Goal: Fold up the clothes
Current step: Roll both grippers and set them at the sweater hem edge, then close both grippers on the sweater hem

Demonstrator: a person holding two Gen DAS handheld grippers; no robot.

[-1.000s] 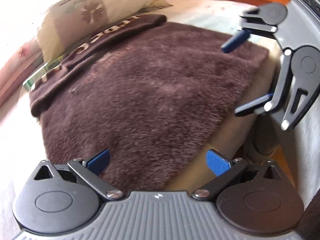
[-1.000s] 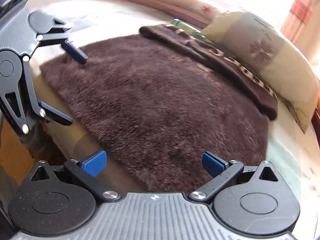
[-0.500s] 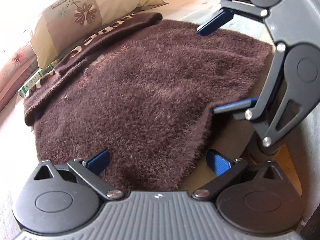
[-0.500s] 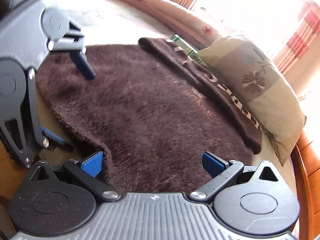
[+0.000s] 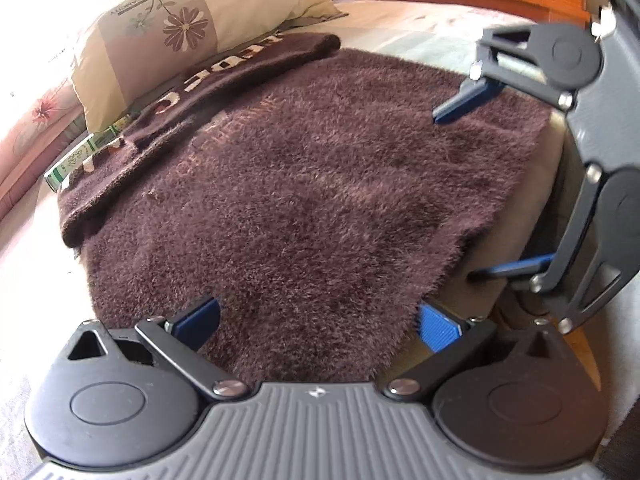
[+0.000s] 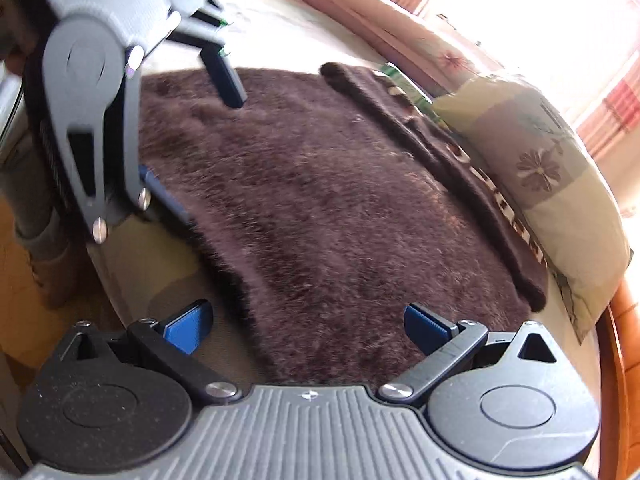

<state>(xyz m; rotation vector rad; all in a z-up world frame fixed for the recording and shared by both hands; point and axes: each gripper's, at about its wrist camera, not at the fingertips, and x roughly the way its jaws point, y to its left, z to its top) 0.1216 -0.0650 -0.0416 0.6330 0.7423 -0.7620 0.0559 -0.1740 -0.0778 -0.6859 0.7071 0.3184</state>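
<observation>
Looking along the left hand-held gripper [image 5: 318,320], its jaws stand wide apart and hold nothing; the near hem of a brown fuzzy garment [image 5: 304,184] runs between the two blue pads. Ahead it lies spread flat on the bed [image 5: 404,28], with a lettered strip doubled over at the far side, by a flowered pillow [image 5: 168,36]. To the right, the right hand-held gripper [image 5: 472,192] is also wide open, straddling the hem at the mattress edge.

Looking along the right hand-held gripper [image 6: 306,328], its pads are apart and empty, the hem corner between them. The left one [image 6: 200,156], to its left, hovers open over the same hem, blurred.

My judgement: both are lining up on the near hem. Next, each must close on the cloth alone, not the sheet beneath.
</observation>
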